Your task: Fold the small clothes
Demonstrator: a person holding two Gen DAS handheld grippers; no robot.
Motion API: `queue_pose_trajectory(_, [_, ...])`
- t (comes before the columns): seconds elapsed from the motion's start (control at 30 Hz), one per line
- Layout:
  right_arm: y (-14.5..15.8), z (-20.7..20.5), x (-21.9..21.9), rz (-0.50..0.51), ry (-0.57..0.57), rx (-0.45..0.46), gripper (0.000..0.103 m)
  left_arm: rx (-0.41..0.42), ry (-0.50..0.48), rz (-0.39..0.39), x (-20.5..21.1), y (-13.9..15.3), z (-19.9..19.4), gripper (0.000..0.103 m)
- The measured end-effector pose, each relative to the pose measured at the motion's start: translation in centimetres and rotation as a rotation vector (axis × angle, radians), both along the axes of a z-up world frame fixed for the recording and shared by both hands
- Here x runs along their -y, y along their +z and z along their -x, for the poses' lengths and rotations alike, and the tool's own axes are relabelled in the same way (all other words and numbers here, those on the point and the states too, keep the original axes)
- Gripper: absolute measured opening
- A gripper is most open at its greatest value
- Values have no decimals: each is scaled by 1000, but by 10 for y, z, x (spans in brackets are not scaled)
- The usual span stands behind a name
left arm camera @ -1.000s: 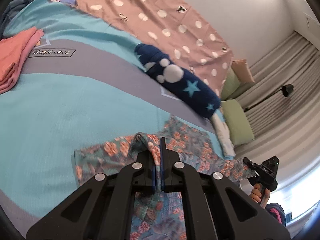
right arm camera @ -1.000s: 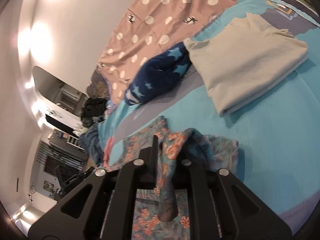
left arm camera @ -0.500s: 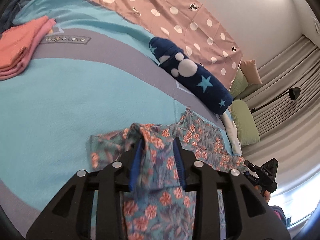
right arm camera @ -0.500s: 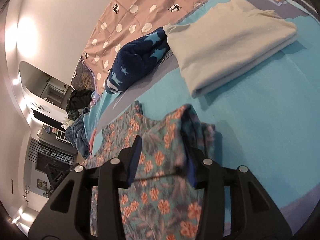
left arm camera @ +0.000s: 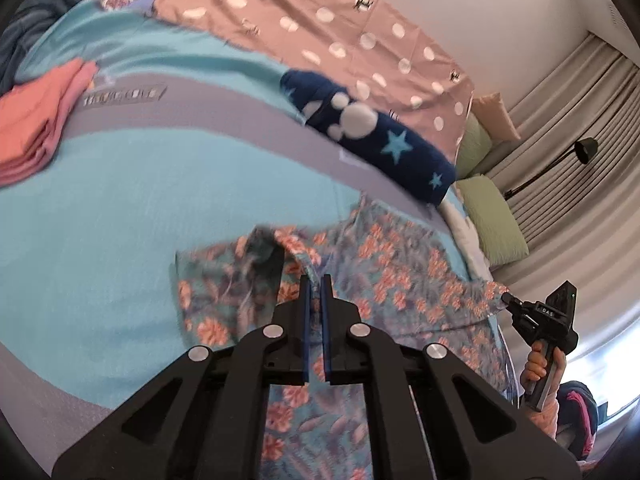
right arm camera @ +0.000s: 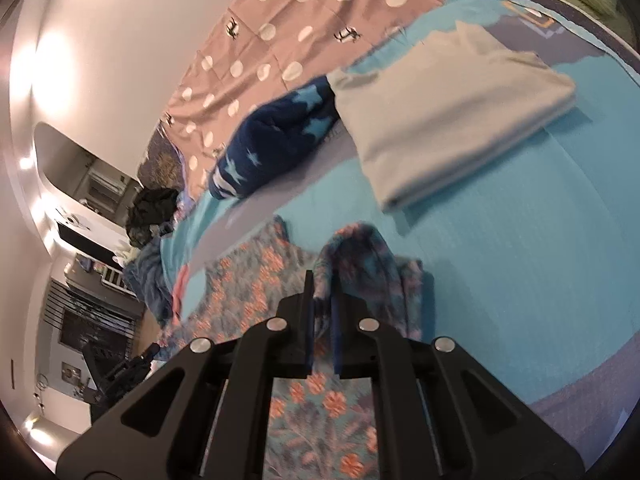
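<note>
A teal garment with orange flowers lies spread on the turquoise bed cover. My left gripper is closing tight on a raised fold at the garment's left side, with cloth pinched between the blue pads. In the right wrist view the same garment bunches up, and my right gripper is closing on a hump of it, fabric showing between the fingers. The left wrist view also shows the right gripper at the garment's far right corner, held by a person's hand.
A folded pink stack lies at the left. A navy star blanket lies rolled beyond the garment, beside a folded white garment. A pink polka-dot sheet, green pillows and a floor lamp are further back.
Both grippers let go of their folds, stood open over the flattened garment half a second ago, and have now shut again on fresh folds of it.
</note>
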State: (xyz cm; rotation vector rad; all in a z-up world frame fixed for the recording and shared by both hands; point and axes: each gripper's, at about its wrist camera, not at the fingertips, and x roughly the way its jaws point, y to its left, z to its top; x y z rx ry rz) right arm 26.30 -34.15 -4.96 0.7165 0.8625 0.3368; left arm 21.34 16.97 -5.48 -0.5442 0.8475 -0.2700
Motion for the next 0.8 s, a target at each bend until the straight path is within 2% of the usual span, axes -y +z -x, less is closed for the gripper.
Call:
queue_pose_trajectory(0.07, [5,-13,1,-13,-10,9,6,18,16,21,-3,8,-6,4])
queue_pose_trajectory(0.2, [10,-52,2,-14,-53,24,6,59,87,113,-21,18,-40,3])
queue_pose_trajectory(0.27, [1,-74,4,5,-100,-5,16,39,151,157,-34,9,-67,4])
queue_pose_trajectory(0.3, [-5,-81,5,21,-132,-29,29,20,182,160,-38,2,-77,4])
queue_pose_trajectory(0.37, [-15,-87,4,45,-147,-58,32,-37,224,165,-44,-15,-95,8])
queue_pose_trajectory(0.43, [-19,-78,0,62,-119,-43,33,-82,242,170,-47,-31,-102,12])
queue_pose_trajectory(0.57, [-17,-53,-2,155,-93,-7,38,-55,203,149,-42,-34,-90,29])
queue_pose_trajectory(0.7, [-14,-19,2,164,-60,13,41,-31,183,90,-37,-24,-64,38])
queue_pose_trajectory(0.8, [-15,14,2,182,-40,27,43,8,166,65,-33,-14,-38,41])
